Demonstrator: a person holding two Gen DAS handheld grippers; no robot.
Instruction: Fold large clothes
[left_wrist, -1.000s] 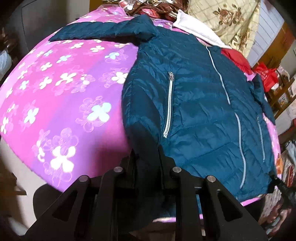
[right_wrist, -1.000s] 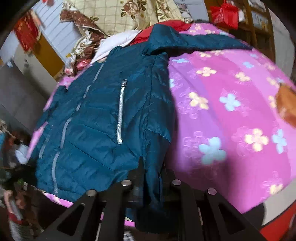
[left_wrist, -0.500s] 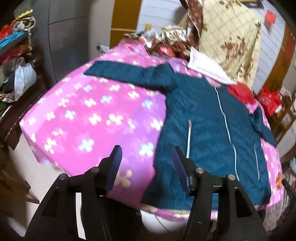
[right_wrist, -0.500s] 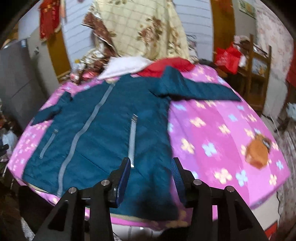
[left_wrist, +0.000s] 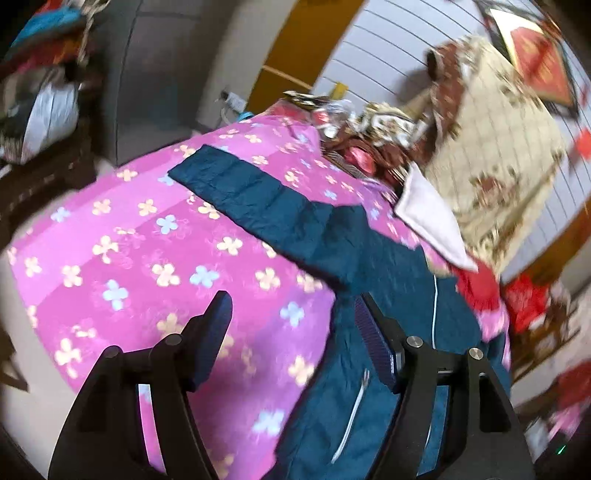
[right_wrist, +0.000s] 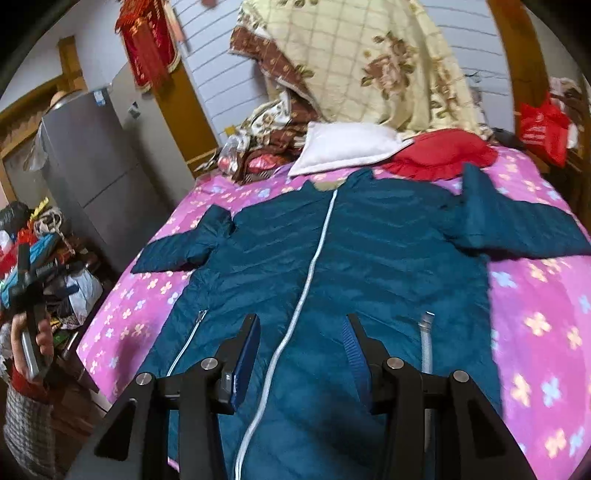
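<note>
so, left wrist view: left gripper (left_wrist: 293, 321) low in frame, jaws wide apart and gripping nothing, hovering over pink floral bedspread (left_wrist: 122, 258); blue jacket (left_wrist: 388, 332) spread from centre to lower right, one sleeve (left_wrist: 258, 195) stretching to upper left. right wrist view: right gripper (right_wrist: 301, 332) likewise gaping and empty, above jacket (right_wrist: 369, 251) lying flat mid-frame, zipper (right_wrist: 314, 262) running up the centre.

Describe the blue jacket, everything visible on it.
The jacket is dark teal, quilted and puffy-looking, lying front-up and flat on the pink floral bedspread. Its pale centre zipper is closed; two zipped side pockets show. Both sleeves spread outward. The collar points toward the white cushion. Neither open gripper touches it.
</note>
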